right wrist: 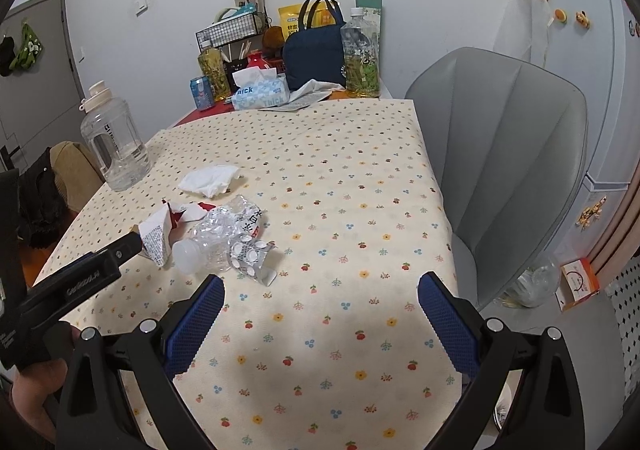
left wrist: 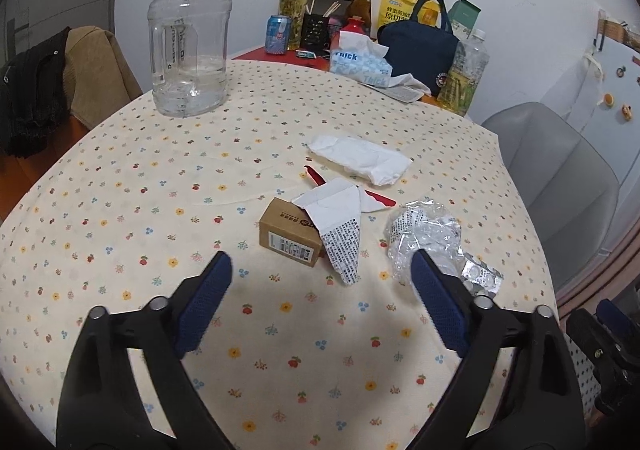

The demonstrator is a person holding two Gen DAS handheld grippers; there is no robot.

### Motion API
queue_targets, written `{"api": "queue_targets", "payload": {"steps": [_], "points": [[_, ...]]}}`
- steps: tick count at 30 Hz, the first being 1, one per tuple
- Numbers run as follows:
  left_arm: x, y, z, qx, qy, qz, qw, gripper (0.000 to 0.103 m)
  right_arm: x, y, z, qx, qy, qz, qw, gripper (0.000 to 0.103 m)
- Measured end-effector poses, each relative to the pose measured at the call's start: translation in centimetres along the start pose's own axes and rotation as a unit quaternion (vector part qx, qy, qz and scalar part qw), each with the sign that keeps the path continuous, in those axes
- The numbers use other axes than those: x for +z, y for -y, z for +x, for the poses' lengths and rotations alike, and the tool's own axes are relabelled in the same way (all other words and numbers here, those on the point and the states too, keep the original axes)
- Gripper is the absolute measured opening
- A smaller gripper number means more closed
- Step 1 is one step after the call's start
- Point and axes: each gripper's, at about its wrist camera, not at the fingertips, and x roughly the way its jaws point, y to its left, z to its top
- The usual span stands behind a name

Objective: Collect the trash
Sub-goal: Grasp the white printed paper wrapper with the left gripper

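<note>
From the left wrist I see my left gripper [left wrist: 320, 274] spread wide and empty just short of the small box [left wrist: 290, 237], whose overlapping torn wrapper [left wrist: 340, 228] could snag, while from the right wrist my right gripper [right wrist: 320, 298], also released, risks knocking the crushed bottle [right wrist: 216, 238] away.

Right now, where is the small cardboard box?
In the left wrist view, the cardboard box sits mid-table, under the torn printed wrapper, left of the crushed plastic bottle.
</note>
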Motion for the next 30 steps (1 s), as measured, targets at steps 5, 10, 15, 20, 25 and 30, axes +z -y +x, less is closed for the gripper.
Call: {"api": "queue_targets", "payload": {"steps": [5,10,15,20,25,30], "points": [[0.2,0.7,1.9,0.0,-0.025,-0.003,0.9997,0.061,0.3,0.6,0.2,-0.004,0.0,0.001,1.0,0.095],[0.1,1.1,3.2,0.004,-0.042,-0.003,0.9991,0.061,0.4,1.2,0.8,-0.009,-0.007,0.006,1.0,0.095],[-0.2,1.3,4.5,0.01,-0.057,-0.008,0.9983,0.061,0.5,1.2,1.3,-0.013,-0.012,0.004,1.0,0.095],[-0.3,1.1,5.2,0.01,-0.064,-0.013,0.9978,0.028,0.8,0.7,1.7,-0.015,-0.015,0.0,1.0,0.095],[-0.2,0.4,4.8,-0.001,-0.057,-0.022,0.9981,0.017,0.8,-0.5,2.3,-0.012,-0.022,-0.014,1.0,0.095],[0.5,-0.6,2.9,-0.001,-0.03,-0.026,0.9992,0.017,0.9,-2.3,3.2,-0.003,-0.026,-0.03,0.999,0.094]]}}
